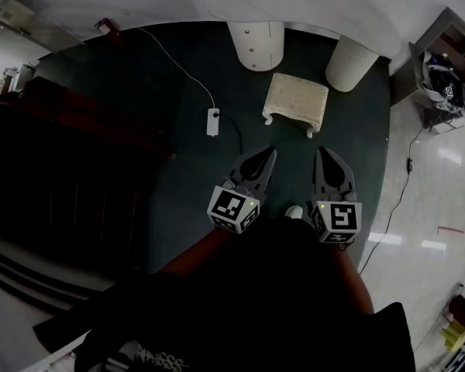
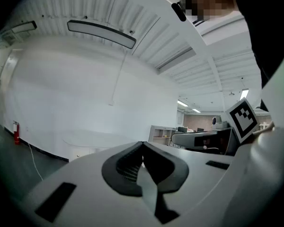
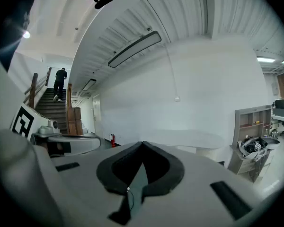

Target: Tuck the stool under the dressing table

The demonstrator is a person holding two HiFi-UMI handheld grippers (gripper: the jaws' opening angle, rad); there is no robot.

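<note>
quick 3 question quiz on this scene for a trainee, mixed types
1. True or false: the stool is already under the dressing table.
2. Which gripper holds something? A left, B right, C neither.
3. What white thing lies on the carpet, left of the stool?

Key: 1 false, it stands out in front. 2 C, the left gripper and right gripper are shut and empty. 3 a power strip.

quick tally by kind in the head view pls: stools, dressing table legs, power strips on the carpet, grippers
stool: 1
dressing table legs: 2
power strip: 1
grippers: 2 (left gripper, right gripper)
total: 6
</note>
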